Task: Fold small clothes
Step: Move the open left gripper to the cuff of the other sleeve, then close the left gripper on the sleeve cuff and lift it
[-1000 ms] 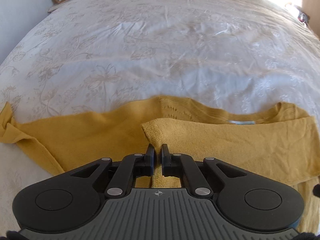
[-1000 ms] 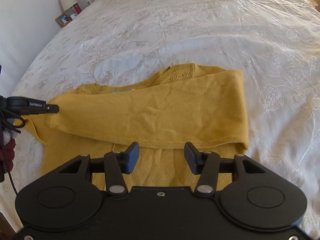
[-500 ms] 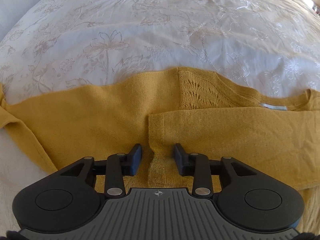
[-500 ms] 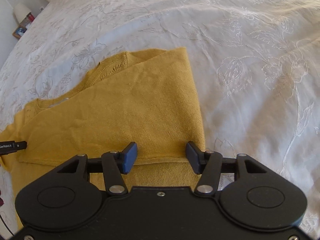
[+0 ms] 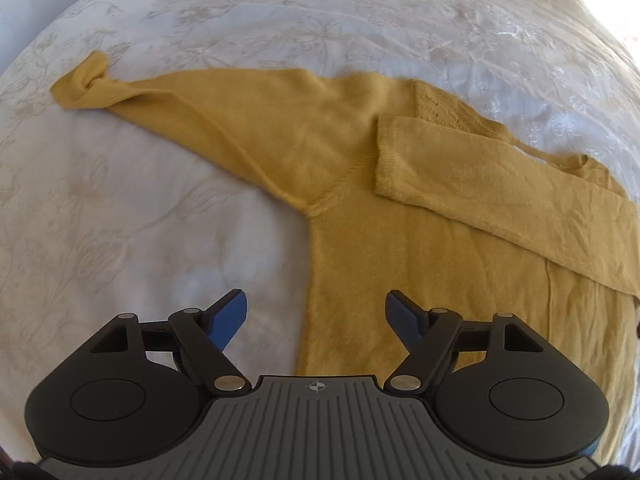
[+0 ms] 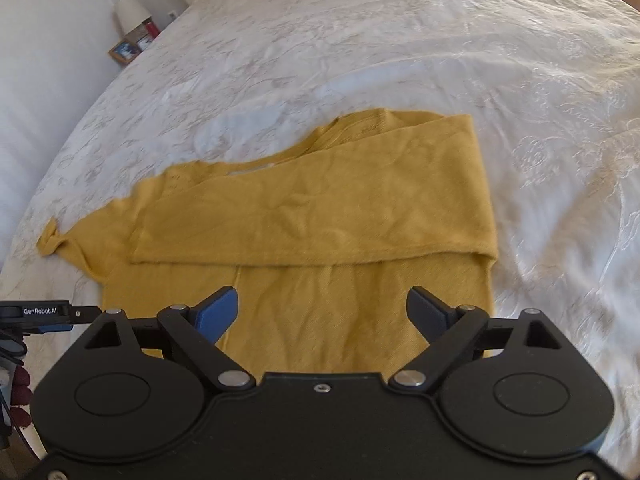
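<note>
A mustard-yellow knit sweater point(image 5: 380, 248) lies flat on the white bedspread point(image 5: 160, 220). Its right sleeve point(image 5: 500, 196) is folded across the chest; the other sleeve point(image 5: 192, 104) stretches out to the left, cuff bunched. My left gripper point(image 5: 316, 316) hovers over the sweater's left side edge, its jaws opening, nothing pinched between them. In the right wrist view the sweater point(image 6: 352, 216) shows the folded sleeve point(image 6: 320, 216) across it. My right gripper point(image 6: 322, 312) hangs above the lower body of the sweater, jaws opening wide and holding nothing.
The embroidered white bedspread point(image 6: 400, 52) spreads all around the sweater. A nightstand with a lamp point(image 6: 129, 12) and picture frame point(image 6: 125, 51) stands at the far left by the wall. The tip of the left gripper point(image 6: 40, 314) shows at the left edge.
The left gripper let go of the folded sleeve's cuff, opened and slid left to the sweater's side edge. The right gripper opened wider and drew back from the fold.
</note>
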A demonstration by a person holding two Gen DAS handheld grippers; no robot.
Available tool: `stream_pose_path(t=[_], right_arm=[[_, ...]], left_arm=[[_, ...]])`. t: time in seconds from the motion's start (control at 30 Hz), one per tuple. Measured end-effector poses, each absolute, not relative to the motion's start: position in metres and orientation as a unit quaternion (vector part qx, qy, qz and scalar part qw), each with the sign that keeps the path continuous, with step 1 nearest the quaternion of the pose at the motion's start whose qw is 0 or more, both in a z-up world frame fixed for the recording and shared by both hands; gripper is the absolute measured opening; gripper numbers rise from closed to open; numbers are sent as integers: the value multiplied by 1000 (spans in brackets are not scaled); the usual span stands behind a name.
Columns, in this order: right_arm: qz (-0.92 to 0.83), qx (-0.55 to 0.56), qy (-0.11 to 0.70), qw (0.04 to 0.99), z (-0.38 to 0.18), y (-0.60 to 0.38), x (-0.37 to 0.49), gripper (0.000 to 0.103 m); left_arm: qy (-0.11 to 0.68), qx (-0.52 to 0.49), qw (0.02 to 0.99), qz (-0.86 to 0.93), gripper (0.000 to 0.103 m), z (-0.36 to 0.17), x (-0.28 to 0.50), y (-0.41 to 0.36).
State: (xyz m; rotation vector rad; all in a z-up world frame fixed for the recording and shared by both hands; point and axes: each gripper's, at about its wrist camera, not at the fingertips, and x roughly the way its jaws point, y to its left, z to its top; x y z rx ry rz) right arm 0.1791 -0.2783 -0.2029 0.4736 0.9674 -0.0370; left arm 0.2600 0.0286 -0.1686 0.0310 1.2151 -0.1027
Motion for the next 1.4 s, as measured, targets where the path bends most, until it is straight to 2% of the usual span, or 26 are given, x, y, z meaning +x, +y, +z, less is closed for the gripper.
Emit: stream_pose_path(t=[0.17, 0.33, 0.6, 0.83, 1.1, 1.37, 1.4], right_arm=[[18, 199, 469, 860, -197, -244, 174, 92], [11, 195, 464, 864, -183, -219, 176, 92], [-35, 206, 456, 865, -162, -175, 197, 92], [-48, 200, 462, 863, -153, -123, 230, 92], [-26, 164, 471, 866, -143, -77, 275, 92], [-22, 138, 490, 860, -147, -54, 300, 92], [-23, 136, 492, 859, -147, -52, 300, 92]], left_arm=[[556, -6, 831, -19, 76, -150, 264, 78], [538, -29, 842, 7, 76, -143, 299, 129], [529, -127, 838, 47, 76, -165, 380, 231], [513, -125, 848, 40, 76, -174, 445, 293], [511, -138, 847, 47, 74, -196, 495, 333], [507, -129, 852, 4, 73, -215, 510, 333], [499, -136, 856, 8, 68, -216, 508, 335]])
